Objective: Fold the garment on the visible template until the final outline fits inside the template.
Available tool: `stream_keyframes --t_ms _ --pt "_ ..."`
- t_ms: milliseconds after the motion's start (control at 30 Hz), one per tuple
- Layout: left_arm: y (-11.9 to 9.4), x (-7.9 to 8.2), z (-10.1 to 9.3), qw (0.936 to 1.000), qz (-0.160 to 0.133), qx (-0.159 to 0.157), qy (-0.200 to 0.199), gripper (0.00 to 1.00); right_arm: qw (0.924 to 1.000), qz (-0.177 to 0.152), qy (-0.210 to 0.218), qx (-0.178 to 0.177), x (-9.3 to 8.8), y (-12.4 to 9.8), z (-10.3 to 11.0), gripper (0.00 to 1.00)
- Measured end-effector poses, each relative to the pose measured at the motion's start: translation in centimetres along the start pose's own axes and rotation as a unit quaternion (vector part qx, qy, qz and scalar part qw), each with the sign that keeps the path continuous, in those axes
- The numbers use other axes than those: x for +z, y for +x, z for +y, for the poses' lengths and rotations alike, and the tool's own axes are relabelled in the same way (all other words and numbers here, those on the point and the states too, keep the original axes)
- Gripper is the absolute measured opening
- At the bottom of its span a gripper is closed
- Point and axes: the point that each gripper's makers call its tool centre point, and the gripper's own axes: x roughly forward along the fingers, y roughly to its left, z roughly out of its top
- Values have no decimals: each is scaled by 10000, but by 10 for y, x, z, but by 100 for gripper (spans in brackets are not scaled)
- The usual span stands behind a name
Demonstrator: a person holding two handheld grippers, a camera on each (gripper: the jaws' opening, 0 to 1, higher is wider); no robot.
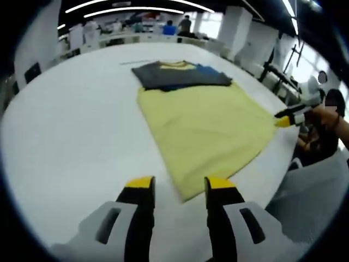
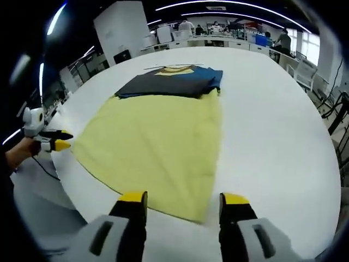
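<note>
white table (image 1: 65,136) carries the yellow garment (image 1: 207,128), long axis toward 12 o'clock; its near corner lies just ahead of the left gripper (image 1: 180,188) and right gripper (image 2: 182,199), both gaping, empty.

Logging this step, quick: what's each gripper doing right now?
Left gripper: open, holding nothing.
Right gripper: open, holding nothing.

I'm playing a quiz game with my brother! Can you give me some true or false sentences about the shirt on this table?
1. The yellow shirt lies spread flat on the white table. True.
2. A red towel sits at the shirt's far end. False: a dark folded shirt lies there.
3. The right gripper is open, holding nothing. True.
4. The left gripper squeezes the yellow shirt. False: it is open, holding nothing.
</note>
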Motion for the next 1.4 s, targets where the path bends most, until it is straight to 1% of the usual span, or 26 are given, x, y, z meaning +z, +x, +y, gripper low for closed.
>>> stream_keyframes --t_ms 67,133,200,267,400,433,467,500,567,633,667,700,733,800,867,900,1067,1233,1400 --pt "1 -1 0 9999 13 -16 -167 27 9999 39 18 -108 -2 -2 -4 40" --pt "4 -4 -1 9995 89 -77 -303 25 9998 12 17 -187 -2 -3 -7 35" --pt "5 -6 -1 9989 148 -52 -435 23 9997 33 67 -229 -3 -4 -9 30" --pt "5 -7 -2 9988 170 -57 -451 19 9996 57 80 -260 -4 -4 -10 26" --pt "8 -8 -7 9985 198 -100 -507 18 9995 190 104 -251 -8 -5 -10 16" --pt "9 -11 -9 9984 269 -92 -495 17 9994 198 117 -244 -8 -4 -9 15" --pt "8 -8 -8 9987 197 -69 -466 16 9994 193 130 -250 -9 -4 -9 14" --pt "8 -9 -10 9985 252 -106 -484 15 9994 179 121 -258 -8 -3 -10 13" --pt "9 -8 -11 9984 256 -101 -497 15 9993 218 74 -282 -8 -3 -10 11" --pt "9 -9 -10 9982 281 -56 -531 13 9993 238 27 -287 -9 -3 -9 8" --pt "8 -10 -8 9980 305 23 -561 11 9993 246 -7 -289 -9 -3 -9 5" --pt "8 -12 -6 9972 374 99 -641 9 9992 223 -118 -304 -8 -2 -9 3" --pt "7 -13 -6 9967 415 107 -692 6 9990 208 -192 -335 -7 -2 -10 0" --pt "7 -14 -3 9953 381 184 -869 3 9988 241 -229 -354 -8 -2 -10 0" --pt "7 -15 -4 9938 367 153 -1036 1 9988 251 -241 -349 -8 -2 -10 0" --pt "7 -15 -4 9937 375 162 -1042 1 9988 256 -232 -342 -8 -2 -10 0" --pt "6 -16 -5 9944 473 158 -933 1 9991 242 -160 -315 -9 -3 -11 0" --pt "3 -16 -7 9968 546 151 -561 0 9987 252 -307 -310 -11 -5 -9 0" --pt "-3 -16 -6 9974 553 123 -447 0 9988 256 -297 -281 -14 -7 -5 0"
